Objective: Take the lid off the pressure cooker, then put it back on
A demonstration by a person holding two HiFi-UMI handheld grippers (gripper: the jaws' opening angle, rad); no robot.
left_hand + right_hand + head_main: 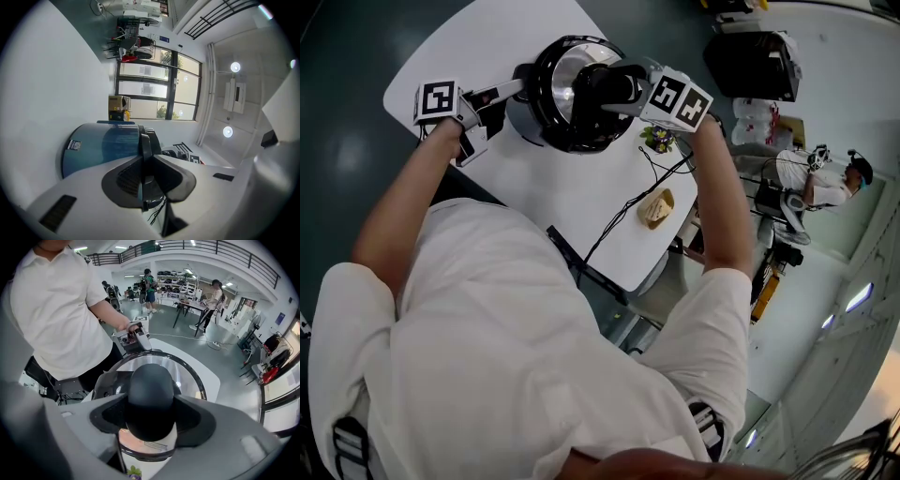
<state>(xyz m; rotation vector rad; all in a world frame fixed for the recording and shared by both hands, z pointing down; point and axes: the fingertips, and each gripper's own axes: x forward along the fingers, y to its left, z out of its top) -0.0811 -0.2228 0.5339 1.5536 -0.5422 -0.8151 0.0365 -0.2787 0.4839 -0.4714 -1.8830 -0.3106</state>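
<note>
Standing near the far edge of the white table (581,202), the cooker (546,120) carries its lid (565,67) on top (whether it is locked down cannot be told). The right gripper (605,89) reaches over from the person's right, its jaws closed narrowly on the black knob (151,394) at the lid's middle. In the right gripper view the knob fills the gap between the jaws, with the lid's shiny surface and dark rim spreading round it. The left gripper (514,92) comes in from the other side, level with the cooker's upper edge. Its jaws are pinched nearly together on the thin black side handle (143,150), with the cooker's blue-grey wall just beyond. A dark cable (619,217) trails across the table on the near side of the cooker.
</note>
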